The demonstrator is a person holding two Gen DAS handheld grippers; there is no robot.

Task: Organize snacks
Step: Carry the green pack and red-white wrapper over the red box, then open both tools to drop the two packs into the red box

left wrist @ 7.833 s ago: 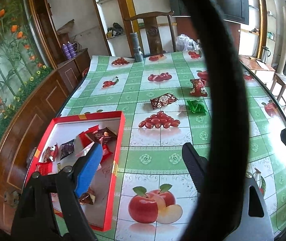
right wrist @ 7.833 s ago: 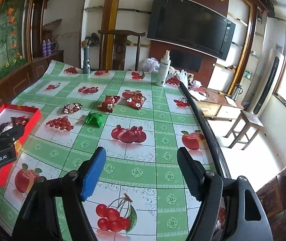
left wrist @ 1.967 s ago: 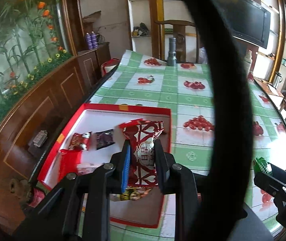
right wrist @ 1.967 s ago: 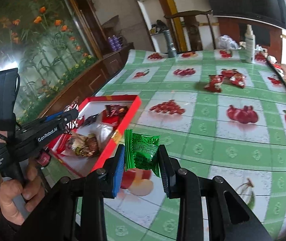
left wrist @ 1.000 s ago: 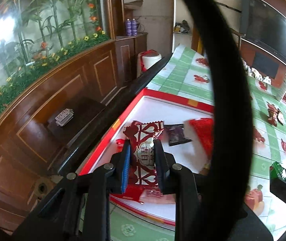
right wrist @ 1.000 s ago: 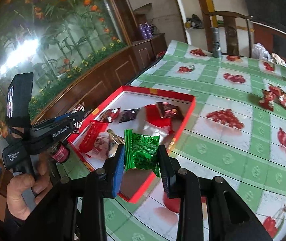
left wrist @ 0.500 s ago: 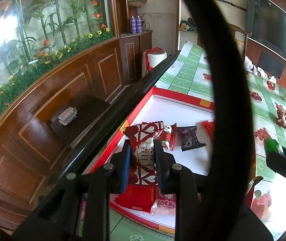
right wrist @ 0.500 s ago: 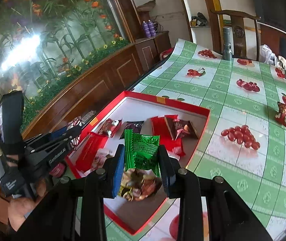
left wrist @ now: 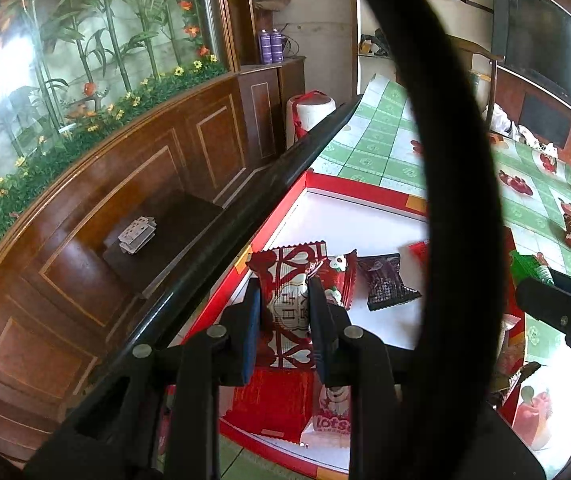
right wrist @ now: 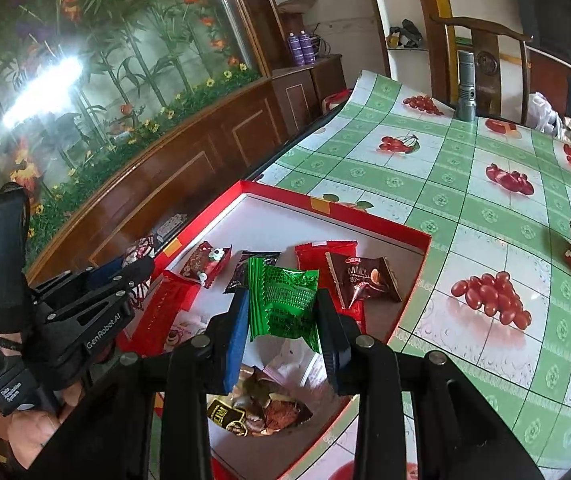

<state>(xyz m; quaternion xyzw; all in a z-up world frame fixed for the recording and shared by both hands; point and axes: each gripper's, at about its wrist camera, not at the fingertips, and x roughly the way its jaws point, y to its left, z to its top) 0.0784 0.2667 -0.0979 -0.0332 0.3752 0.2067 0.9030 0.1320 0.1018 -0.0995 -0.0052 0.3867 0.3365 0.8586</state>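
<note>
Legibly, left claw reads "GenRobot.AI"; pkt "lots".

Green packet and red-white packet held above red tray.

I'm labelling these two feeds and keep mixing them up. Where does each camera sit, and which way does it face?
Left wrist: on the left gripper, looking down along its fingers at the red box; it clamps a red-and-white snack packet.
Right wrist: on the right gripper, facing the same box, clamping a green snack packet; a hand shows.
Shared: the box; each shows the other gripper.
</note>
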